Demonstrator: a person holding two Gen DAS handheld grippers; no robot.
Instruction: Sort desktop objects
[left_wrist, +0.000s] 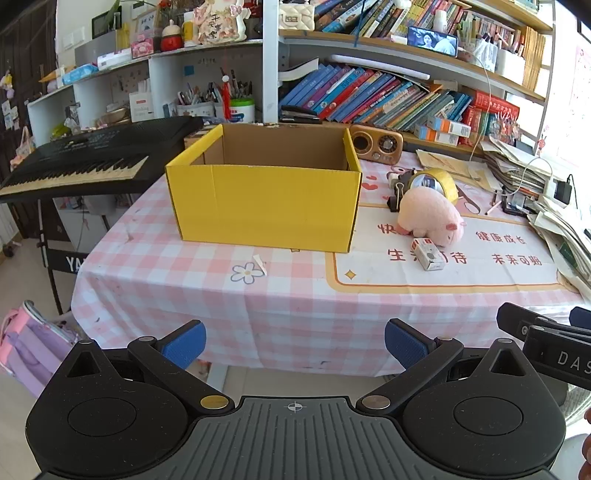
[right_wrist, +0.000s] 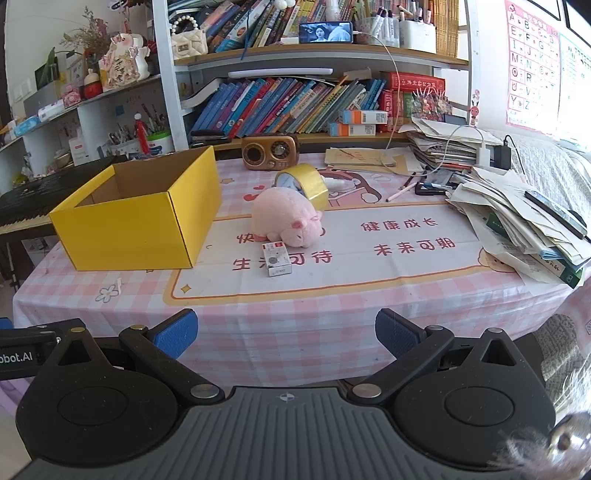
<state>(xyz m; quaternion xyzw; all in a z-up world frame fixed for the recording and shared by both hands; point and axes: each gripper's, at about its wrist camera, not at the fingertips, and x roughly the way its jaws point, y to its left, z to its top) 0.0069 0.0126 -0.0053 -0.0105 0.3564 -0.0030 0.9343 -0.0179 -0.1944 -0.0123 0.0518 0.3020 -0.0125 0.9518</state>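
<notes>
Left claw (left_wrist: 294, 341): blue pads spread wide, nothing between them, held off the near edge of the tabletop (left_wrist: 280, 295); right claw (right_wrist: 286, 332): likewise spread wide and empty, short of the same edge, its black body showing at 3 o'clock in the left wrist view.

Yellow cardboard box (left_wrist: 266, 199): open-topped, upright, interior bare as far as can be seen; at 12 o'clock in the left wrist view, at 10 o'clock in the right wrist view.

Pink plush pig (right_wrist: 286, 218): lying on the printed mat, just to the 3 o'clock side of the box, snout toward the near edge.

Small white carton (right_wrist: 276, 259): flat on the mat, at the pig's 6 o'clock, touching or nearly touching it; I cannot tell which.

Roll of yellow tape (right_wrist: 308, 182): standing on edge at the pig's 12 o'clock, close behind it.

Black binder clip (left_wrist: 394, 197): beside the tape, seen in the left wrist view only.

Brown retro radio (right_wrist: 269, 151): at the far edge of the tabletop, below the bookshelf (right_wrist: 295, 103).

Stack of loose papers (right_wrist: 517, 221): at 3 o'clock on the tabletop.

Black keyboard (left_wrist: 85, 162): off the tabletop at 9 o'clock.
</notes>
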